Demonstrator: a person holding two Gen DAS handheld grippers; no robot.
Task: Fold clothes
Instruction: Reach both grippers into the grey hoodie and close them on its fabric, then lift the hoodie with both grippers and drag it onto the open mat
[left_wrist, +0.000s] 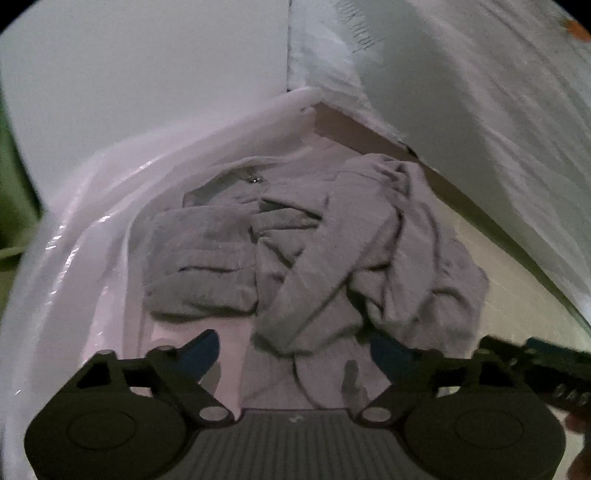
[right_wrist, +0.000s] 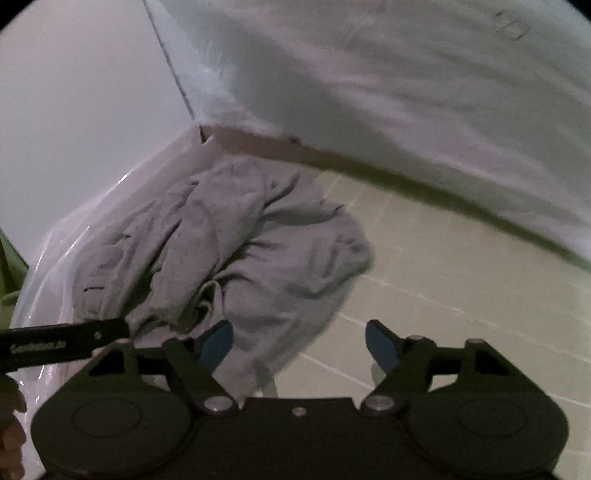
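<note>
A crumpled grey garment (left_wrist: 314, 254) lies in a heap on the floor in the corner, partly on a clear plastic sheet (left_wrist: 92, 258). It also shows in the right wrist view (right_wrist: 240, 243). My left gripper (left_wrist: 295, 354) is open, its blue-tipped fingers just short of the garment's near edge, with a fold lying between them. My right gripper (right_wrist: 299, 343) is open beside the garment's right side; its left finger (right_wrist: 218, 343) is at the cloth edge and its right finger is over bare floor.
White walls meet in a corner (left_wrist: 288, 74) behind the heap, with a brown skirting board (left_wrist: 369, 136) along the right wall. Pale tiled floor (right_wrist: 443, 277) spreads to the right. The other gripper's body (left_wrist: 546, 365) shows at the right of the left wrist view.
</note>
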